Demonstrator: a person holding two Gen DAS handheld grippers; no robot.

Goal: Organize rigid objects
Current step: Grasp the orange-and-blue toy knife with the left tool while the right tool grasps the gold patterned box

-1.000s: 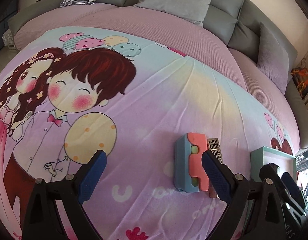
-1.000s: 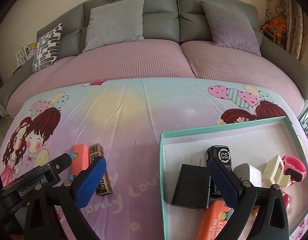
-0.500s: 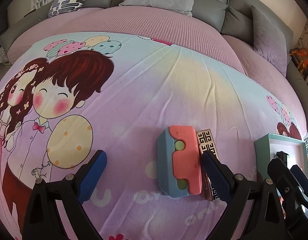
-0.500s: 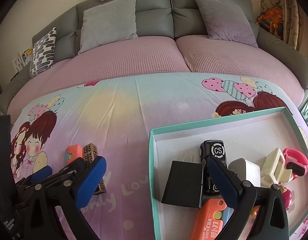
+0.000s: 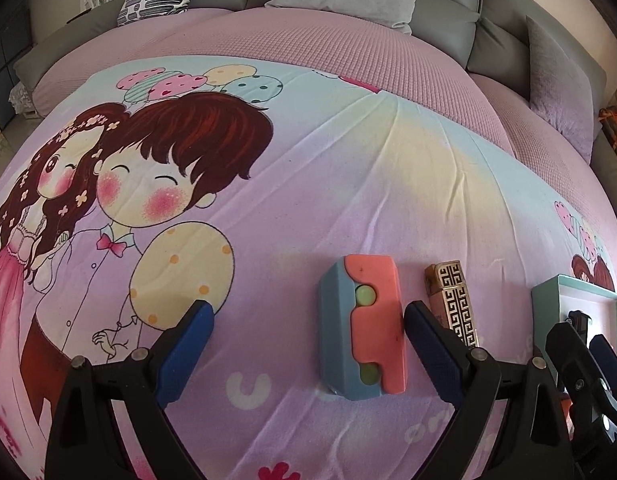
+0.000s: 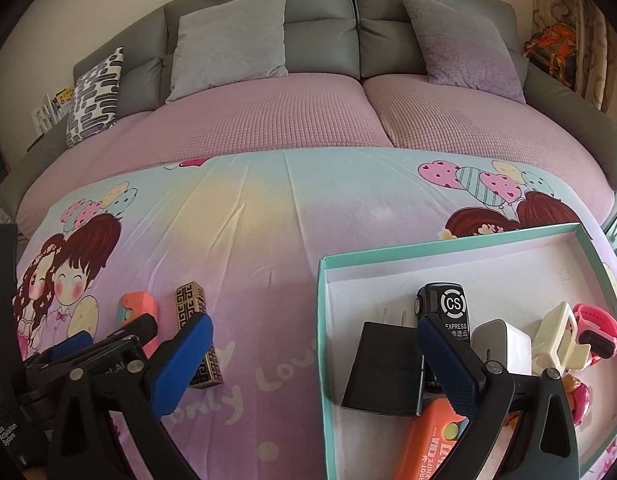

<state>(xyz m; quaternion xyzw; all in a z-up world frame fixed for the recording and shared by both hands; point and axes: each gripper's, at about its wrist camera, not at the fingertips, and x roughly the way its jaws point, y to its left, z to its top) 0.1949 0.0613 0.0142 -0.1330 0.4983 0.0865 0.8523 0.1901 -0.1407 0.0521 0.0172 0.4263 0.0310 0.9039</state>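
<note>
A blue and coral block lies on the cartoon bedspread, with a gold patterned lighter just to its right. My left gripper is open, its right finger touching the block's right side, its left finger far off to the left. Both items also show in the right wrist view: block, lighter. My right gripper is open and empty above the teal box's left wall. The box holds a black adapter, a black toy car, a white charger, an orange knife and a pink watch.
The bed has a grey headboard with grey cushions and a patterned pillow at the back. The pink quilted cover lies beyond the printed sheet. The teal box corner shows at the right of the left wrist view.
My left gripper has moved forward and right, so the block now sits between its fingers against the right one. The right gripper has shifted slightly over the box.
</note>
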